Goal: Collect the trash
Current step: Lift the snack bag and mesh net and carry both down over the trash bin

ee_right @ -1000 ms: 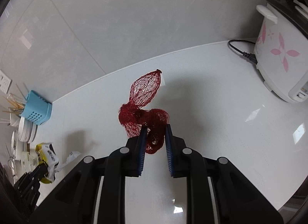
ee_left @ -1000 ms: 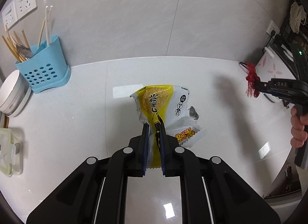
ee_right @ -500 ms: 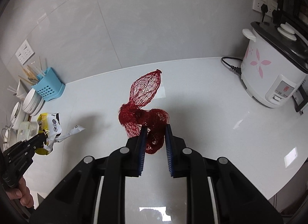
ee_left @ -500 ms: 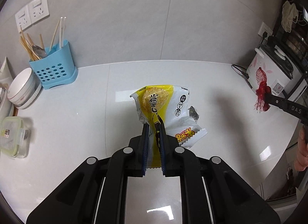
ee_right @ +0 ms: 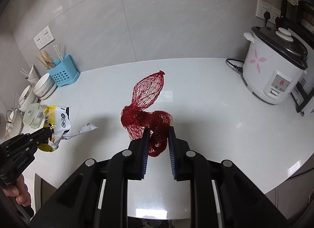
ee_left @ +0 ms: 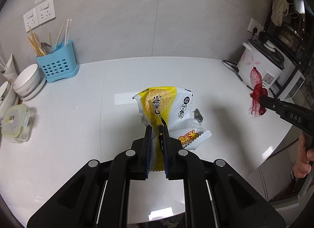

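Note:
My left gripper (ee_left: 156,130) is shut on a yellow and white snack wrapper (ee_left: 162,108) and holds it up above the white counter (ee_left: 78,110). The wrapper also shows in the right wrist view (ee_right: 57,120), held by the left gripper (ee_right: 48,129). My right gripper (ee_right: 158,130) is shut on a red mesh net bag (ee_right: 147,100), lifted above the counter. The net bag also shows at the right of the left wrist view (ee_left: 257,94), held by the right gripper (ee_left: 263,98).
A blue utensil holder (ee_left: 57,65) with chopsticks, stacked white bowls (ee_left: 27,83) and a lidded container (ee_left: 15,122) stand at the left. A white rice cooker (ee_right: 274,67) with a black cord (ee_right: 233,65) stands at the right. The counter's front edge (ee_right: 274,184) curves below.
Both grippers have pulled back and up from the counter, each keeping its trash; more of the counter, wall and rice cooker has come into view.

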A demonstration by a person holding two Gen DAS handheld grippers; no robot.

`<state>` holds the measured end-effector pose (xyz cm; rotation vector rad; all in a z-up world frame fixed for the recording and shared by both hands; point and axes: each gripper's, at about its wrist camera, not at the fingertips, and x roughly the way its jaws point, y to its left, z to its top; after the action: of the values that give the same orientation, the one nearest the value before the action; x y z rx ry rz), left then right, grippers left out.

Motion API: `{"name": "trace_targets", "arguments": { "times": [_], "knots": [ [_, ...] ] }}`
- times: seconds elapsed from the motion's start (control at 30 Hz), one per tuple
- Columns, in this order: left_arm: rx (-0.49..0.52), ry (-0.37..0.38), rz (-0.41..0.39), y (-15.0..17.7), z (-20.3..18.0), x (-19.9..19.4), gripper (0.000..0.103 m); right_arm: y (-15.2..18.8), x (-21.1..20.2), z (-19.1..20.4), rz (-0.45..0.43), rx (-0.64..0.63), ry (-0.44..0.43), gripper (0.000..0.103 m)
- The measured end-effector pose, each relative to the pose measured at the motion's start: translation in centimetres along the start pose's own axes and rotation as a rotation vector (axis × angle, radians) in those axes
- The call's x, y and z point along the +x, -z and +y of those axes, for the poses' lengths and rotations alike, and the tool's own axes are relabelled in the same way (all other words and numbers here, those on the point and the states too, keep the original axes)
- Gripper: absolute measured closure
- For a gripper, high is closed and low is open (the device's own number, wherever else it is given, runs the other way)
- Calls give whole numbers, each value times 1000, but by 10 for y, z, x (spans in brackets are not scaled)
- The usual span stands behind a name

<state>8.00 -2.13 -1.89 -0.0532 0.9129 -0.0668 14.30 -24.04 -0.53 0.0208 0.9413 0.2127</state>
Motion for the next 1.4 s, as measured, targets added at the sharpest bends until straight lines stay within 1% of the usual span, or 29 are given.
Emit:
{"name": "trace_targets", "arguments": {
  "times": [0.2, 0.3, 0.47, 0.63, 0.8, 1.03, 1.23, 1.4],
  "knots": [
    [-8, 9, -10, 23, -10, -21, 93, 28, -18, 4, -9, -40, -1, 85],
    [-8, 15, -10, 37, -15, -30, 93, 45, -24, 7, 2, -59, -15, 85],
    [-12, 14, -5, 64, -21, -45, 93, 73, -36, 12, 0, -99, -10, 85],
    [-15, 24, -1, 92, -26, -55, 93, 98, -45, 15, 11, -114, -36, 85],
    [-17, 43, 3, 121, -34, -65, 93, 128, -51, 18, 27, -130, -56, 85],
    [0, 81, 29, 165, -51, -80, 93, 168, -56, 25, 46, -142, -81, 85],
    [1, 104, 56, 199, -57, -76, 93, 203, -53, 32, 67, -161, -104, 85],
    [-8, 124, 71, 225, -52, -67, 93, 231, -42, 36, 102, -183, -122, 85]
  ]
}}
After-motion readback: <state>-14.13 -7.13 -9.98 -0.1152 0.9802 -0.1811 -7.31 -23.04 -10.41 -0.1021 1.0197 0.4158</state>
